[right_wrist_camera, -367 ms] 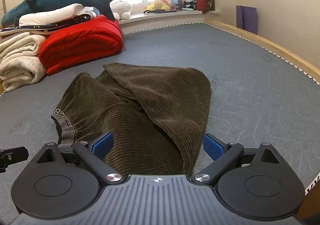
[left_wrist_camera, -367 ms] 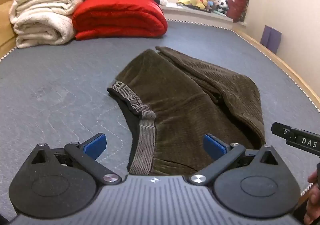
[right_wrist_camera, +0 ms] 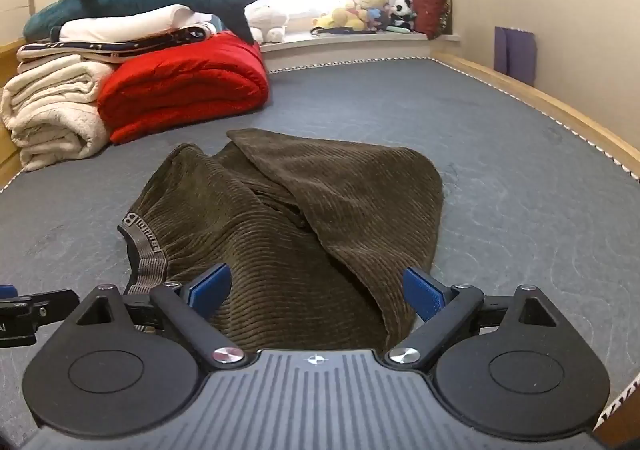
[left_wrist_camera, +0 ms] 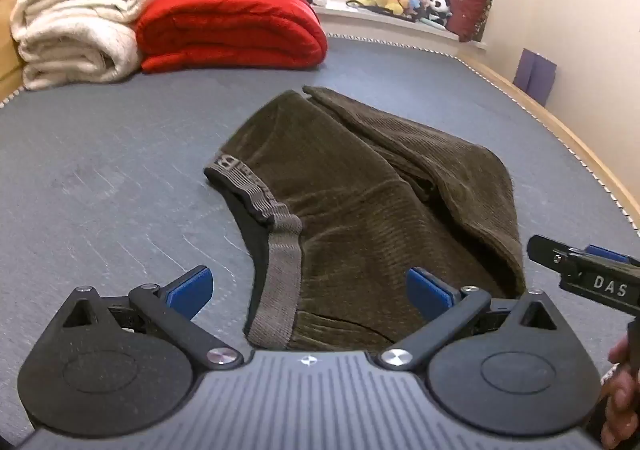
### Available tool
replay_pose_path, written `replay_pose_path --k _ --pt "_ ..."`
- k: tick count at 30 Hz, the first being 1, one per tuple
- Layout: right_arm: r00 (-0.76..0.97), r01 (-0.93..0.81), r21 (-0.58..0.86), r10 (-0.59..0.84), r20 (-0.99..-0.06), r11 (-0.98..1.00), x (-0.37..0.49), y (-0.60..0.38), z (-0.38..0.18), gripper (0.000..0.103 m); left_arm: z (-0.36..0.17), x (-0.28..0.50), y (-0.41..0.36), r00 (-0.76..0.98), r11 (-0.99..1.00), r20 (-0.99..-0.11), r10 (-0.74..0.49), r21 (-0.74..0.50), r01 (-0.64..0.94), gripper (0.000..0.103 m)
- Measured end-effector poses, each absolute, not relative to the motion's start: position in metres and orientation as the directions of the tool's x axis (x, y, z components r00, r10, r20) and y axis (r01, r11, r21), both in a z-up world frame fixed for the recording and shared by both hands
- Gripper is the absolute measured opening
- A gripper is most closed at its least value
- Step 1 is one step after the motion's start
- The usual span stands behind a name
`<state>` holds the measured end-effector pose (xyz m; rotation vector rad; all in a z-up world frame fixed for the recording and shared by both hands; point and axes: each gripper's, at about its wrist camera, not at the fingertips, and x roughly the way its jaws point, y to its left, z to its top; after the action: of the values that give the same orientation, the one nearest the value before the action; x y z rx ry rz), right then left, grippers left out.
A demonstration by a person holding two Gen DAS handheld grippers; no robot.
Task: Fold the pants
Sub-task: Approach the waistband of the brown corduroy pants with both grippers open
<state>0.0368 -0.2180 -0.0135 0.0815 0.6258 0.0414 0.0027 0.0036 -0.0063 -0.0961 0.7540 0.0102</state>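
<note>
- Left wrist view: the pants (left_wrist_camera: 360, 209), dark olive-brown corduroy, lie loosely bunched on the grey quilted bed (left_wrist_camera: 100, 169), directly at 12 o'clock from the left gripper (left_wrist_camera: 308, 290), with their near edge under its nose.
- Both blue fingers (left_wrist_camera: 192, 286) of the left gripper are spread wide and released; the waistband hem sits in the gap between them but neither pad presses on it.
- Right wrist view: the right gripper (right_wrist_camera: 316, 292) is likewise spread wide and grasps nothing; cloth lies between its fingers (right_wrist_camera: 424, 292), pointing down onto the near fold of the pants (right_wrist_camera: 300, 230).
- Handling, as a judgement: soft, limp and fairly light, though thick corduroy has some bulk and will drape heavily from any pinch. The ribbed pile should grip well, not slip. Nothing fragile.
- One leg panel is flopped over the body from 1 o'clock, so layers overlap; a pinch could catch more than one layer.
- Best hold, I judge: the grey elastic waistband (left_wrist_camera: 276, 250) at 11 o'clock for the left gripper, since it is the firmest edge, and the outer hem at 1 o'clock for the right.
- Writing: the waistband carries woven lettering beginning with "B"; the rest is too small to read. "DAS" shows in white on the side of the right gripper at 3 o'clock in the left wrist view.
- Folded red blanket (right_wrist_camera: 180, 89) and cream blankets (right_wrist_camera: 52, 109) sit well apart at 10 o'clock.
</note>
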Motion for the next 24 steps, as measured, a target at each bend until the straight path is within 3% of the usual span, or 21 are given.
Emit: replay_pose_path --k 15,24 --pt "0.792 -0.019 0.086 0.068 -0.606 0.996 0.041 -0.218 -0.018 0.093 -0.016 0.014 0.003 0.682 0.997 -0.730 -0.037 -0.076 -0.028 0.103" --pt "0.789 -0.031 0.100 0.085 -0.608 0.995 0.040 -0.216 -0.018 0.090 -0.013 0.008 0.006 0.709 0.995 -0.702 -0.068 -0.103 -0.007 0.103"
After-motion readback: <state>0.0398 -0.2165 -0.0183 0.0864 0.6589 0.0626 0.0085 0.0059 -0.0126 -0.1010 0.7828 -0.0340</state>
